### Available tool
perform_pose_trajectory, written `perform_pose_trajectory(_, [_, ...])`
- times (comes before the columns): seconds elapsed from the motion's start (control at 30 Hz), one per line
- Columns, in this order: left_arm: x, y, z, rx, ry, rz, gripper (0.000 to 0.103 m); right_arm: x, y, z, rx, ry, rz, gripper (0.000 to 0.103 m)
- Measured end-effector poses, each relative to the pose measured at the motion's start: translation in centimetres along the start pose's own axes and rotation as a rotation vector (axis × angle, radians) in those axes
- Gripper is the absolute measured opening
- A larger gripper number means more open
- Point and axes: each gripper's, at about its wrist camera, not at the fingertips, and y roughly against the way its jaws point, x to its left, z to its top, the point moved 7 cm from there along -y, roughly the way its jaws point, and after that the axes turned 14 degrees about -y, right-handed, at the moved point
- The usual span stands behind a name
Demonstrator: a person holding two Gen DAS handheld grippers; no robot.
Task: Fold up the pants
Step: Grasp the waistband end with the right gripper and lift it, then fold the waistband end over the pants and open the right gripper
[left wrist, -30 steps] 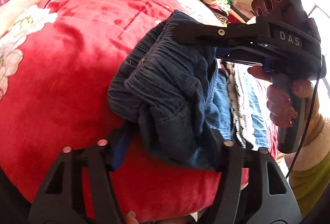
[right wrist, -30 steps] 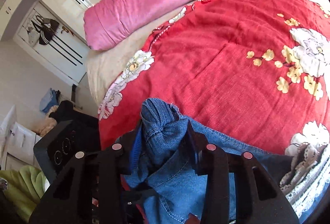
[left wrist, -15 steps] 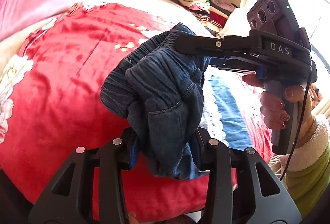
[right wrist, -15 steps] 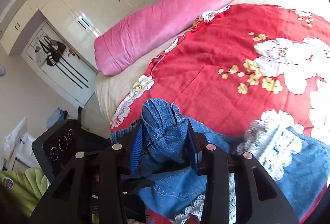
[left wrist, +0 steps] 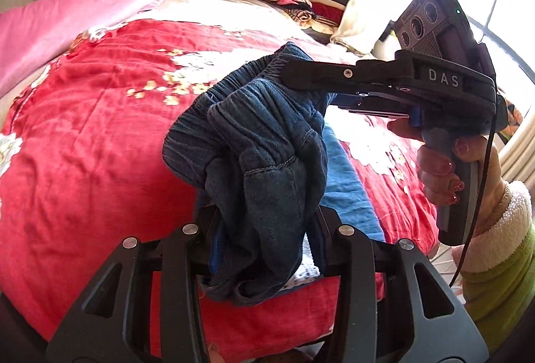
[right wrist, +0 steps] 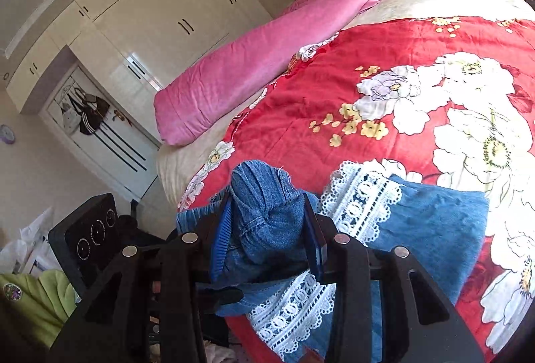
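We hold a pair of blue denim pants (left wrist: pixel 267 155) off the bed by the bunched elastic waistband, our left gripper (left wrist: pixel 264 229) clamped on one wad of it and our right gripper (right wrist: pixel 267 229) clamped on another close by. The lace-trimmed legs (right wrist: pixel 434 222) trail down onto the red floral bedspread (left wrist: pixel 93 128). We judge this to be the lift-and-spread step before any fold: next we should draw the grippers apart to stretch the waistband, then lay the pants flat.
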Motion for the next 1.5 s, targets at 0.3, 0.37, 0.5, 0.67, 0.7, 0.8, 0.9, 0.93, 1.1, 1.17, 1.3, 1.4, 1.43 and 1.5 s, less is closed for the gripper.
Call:
perform_pose_trajectory(0.3, [-2.9,-2.1,0.3,0.035,-0.052,-0.006,0.032,-3.5,2.1,-0.9,-0.026,-0.048,0.005,0.037])
perform_pose_trajectory(0.37, [-3.4,-2.6,0.2,0.044,-0.062,-0.007,0.032,-4.1,2.4,-1.1,-0.031,-0.059,0.003,0.037])
perform_pose_trajectory(0.5, [-4.4,-3.4,0.1,0.060,-0.077,-0.017,0.032,-5.5,3.4,-1.3,-0.056,-0.084,-0.025,0.037])
perform_pose_trajectory(0.67, [-6.3,-4.4,-0.7,0.086,-0.109,-0.053,0.040,-7.4,4.8,-1.9,-0.087,-0.109,-0.110,0.039])
perform_pose_trajectory(0.7, [-6.7,-4.5,-0.8,0.088,-0.114,-0.065,0.043,-7.6,5.1,-2.0,-0.090,-0.111,-0.124,0.039])
perform_pose_trajectory(0.8, [-7.9,-4.7,-1.2,0.098,-0.142,-0.093,0.049,-8.0,5.8,-2.6,-0.093,-0.127,-0.143,0.040])
perform_pose_trajectory(0.9, [-9.0,-4.7,-1.7,0.109,-0.167,-0.129,0.063,-7.9,6.2,-2.8,-0.101,-0.122,-0.173,0.047])
perform_pose_trajectory(0.93, [-9.3,-4.6,-2.0,0.114,-0.178,-0.141,0.064,-7.8,6.3,-2.9,-0.104,-0.121,-0.178,0.049])
perform_pose_trajectory(1.1, [-10.0,-2.4,-2.7,0.089,-0.184,-0.238,0.074,-6.1,6.6,-3.3,-0.112,-0.075,-0.211,0.059])
perform_pose_trajectory(1.17, [-9.0,-1.0,-2.4,0.055,-0.167,-0.231,0.077,-5.2,6.8,-3.6,-0.116,-0.054,-0.212,0.060])
perform_pose_trajectory(1.3, [-4.5,1.3,-0.9,0.006,-0.098,-0.123,0.081,-3.5,7.7,-4.7,-0.131,-0.023,-0.194,0.064])
perform_pose_trajectory(1.4, [-0.9,1.5,0.1,0.014,-0.055,-0.054,0.082,-2.1,8.1,-6.0,-0.138,0.020,-0.206,0.066])
perform_pose_trajectory(1.43, [0.1,1.4,0.4,0.018,-0.047,-0.035,0.082,-1.6,8.0,-6.5,-0.134,0.037,-0.208,0.066])
perform_pose_trajectory(1.5, [1.6,0.6,1.1,0.036,-0.046,-0.015,0.082,-0.3,7.7,-7.5,-0.125,0.087,-0.222,0.066])
